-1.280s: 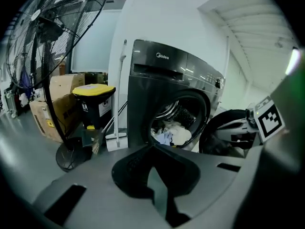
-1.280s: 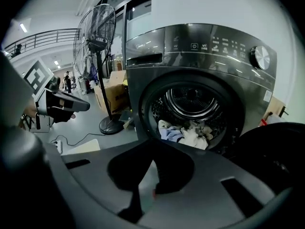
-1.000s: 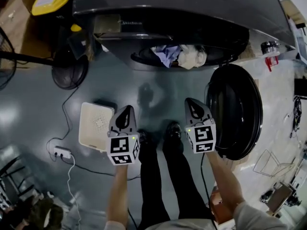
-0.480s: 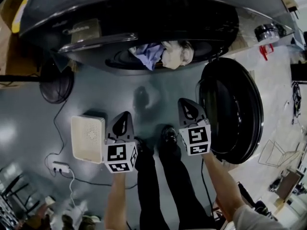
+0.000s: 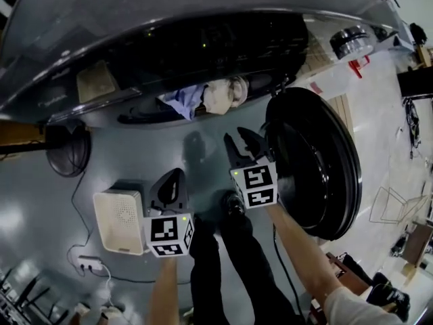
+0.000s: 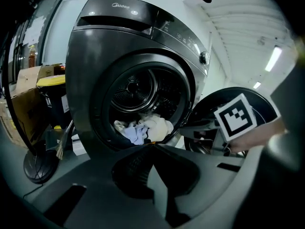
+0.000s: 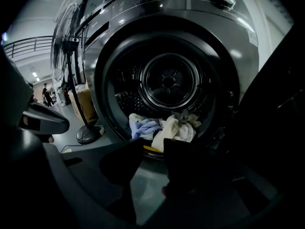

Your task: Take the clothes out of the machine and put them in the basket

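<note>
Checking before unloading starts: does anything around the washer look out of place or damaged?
Nothing looks damaged or spilled. The clothes are heaped against the front lip of the drum rather than lying deep inside, and the door hangs wide open.

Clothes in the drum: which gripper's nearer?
Right. The right gripper is out ahead, short of the clothes, jaws just opening with nothing between them; the left gripper hangs farther back, beside the white box.

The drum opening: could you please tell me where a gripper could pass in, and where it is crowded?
Free: the drum's upper half, above the clothes, and the grey floor left of the open door. Crowded: the opening's lower lip, where the clothes heap.
</note>
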A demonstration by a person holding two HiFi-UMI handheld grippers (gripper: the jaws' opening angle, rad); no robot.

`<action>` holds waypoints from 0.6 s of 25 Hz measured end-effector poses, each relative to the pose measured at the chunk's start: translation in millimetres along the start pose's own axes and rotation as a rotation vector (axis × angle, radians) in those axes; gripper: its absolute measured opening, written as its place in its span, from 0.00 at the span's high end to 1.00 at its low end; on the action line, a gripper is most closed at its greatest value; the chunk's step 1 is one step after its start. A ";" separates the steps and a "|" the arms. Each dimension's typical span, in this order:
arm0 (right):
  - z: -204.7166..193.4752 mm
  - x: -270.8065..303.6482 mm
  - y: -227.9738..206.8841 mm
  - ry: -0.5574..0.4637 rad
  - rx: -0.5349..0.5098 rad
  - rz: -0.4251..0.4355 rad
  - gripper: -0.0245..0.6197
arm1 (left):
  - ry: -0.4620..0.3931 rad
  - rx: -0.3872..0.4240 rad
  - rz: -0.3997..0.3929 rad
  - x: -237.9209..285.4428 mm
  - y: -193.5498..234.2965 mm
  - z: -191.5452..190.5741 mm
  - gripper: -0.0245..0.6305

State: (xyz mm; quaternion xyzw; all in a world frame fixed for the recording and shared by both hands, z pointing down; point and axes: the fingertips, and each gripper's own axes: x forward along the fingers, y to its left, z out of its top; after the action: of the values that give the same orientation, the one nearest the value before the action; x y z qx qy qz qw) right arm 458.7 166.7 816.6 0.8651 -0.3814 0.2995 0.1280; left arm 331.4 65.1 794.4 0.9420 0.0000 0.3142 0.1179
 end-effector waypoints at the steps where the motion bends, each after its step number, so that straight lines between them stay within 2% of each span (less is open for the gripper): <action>1: 1.4 6.5 -2.9 -0.010 0.009 -0.001 0.69 | 0.001 0.009 -0.006 0.6 -1.0 1.4 0.94; 5: 6.7 34.0 -19.2 -0.053 0.022 -0.038 0.41 | -0.010 0.035 -0.016 1.4 1.1 8.5 0.94; 10: 15.7 70.5 -41.3 -0.067 -0.001 -0.115 0.28 | -0.018 0.032 -0.020 -0.9 4.1 1.5 0.94; 15: 7.3 112.1 -54.6 -0.007 -0.017 -0.156 0.24 | -0.011 0.032 -0.032 -10.3 7.8 -11.1 0.94</action>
State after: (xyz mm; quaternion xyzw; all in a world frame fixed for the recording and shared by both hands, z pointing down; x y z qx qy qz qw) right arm 561.3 134.9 880.3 0.8921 -0.3157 0.2825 0.1572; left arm 315.9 59.3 798.6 0.9453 0.0195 0.3072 0.1077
